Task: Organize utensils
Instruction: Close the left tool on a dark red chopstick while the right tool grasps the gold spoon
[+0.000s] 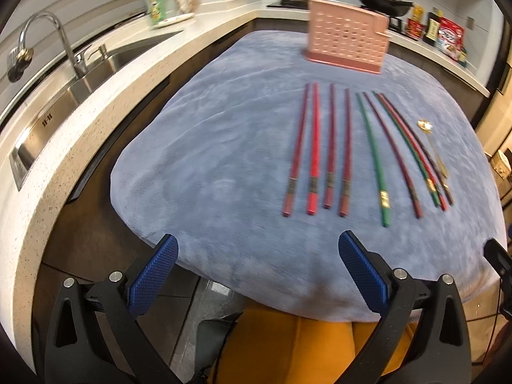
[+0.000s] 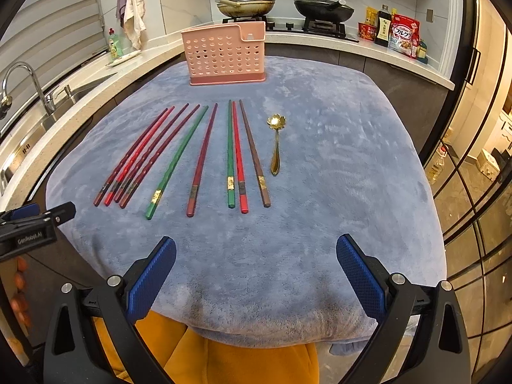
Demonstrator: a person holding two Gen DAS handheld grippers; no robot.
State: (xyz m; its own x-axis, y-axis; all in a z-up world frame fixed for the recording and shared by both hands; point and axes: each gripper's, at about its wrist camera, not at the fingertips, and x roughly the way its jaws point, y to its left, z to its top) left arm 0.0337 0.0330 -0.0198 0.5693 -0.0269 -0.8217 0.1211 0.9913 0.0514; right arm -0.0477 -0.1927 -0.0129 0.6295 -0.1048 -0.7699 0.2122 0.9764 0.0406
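Observation:
Several red, dark red, brown and green chopsticks (image 2: 201, 156) lie side by side on a blue fleece cloth (image 2: 336, 176). A gold spoon (image 2: 276, 147) lies to their right. A pink perforated utensil holder (image 2: 224, 54) stands upright at the cloth's far edge. The chopsticks (image 1: 345, 150), spoon (image 1: 430, 140) and holder (image 1: 347, 43) also show in the left wrist view. My left gripper (image 1: 257, 249) is open and empty above the cloth's near left edge. My right gripper (image 2: 256, 249) is open and empty above the near edge, in front of the chopsticks.
A steel sink (image 1: 80, 76) with tap is set in the counter on the left. Two pans (image 2: 323, 6) sit on the stove behind the holder, with food packets (image 2: 403, 35) to the right. The left gripper's body (image 2: 32, 220) shows at the left of the right wrist view.

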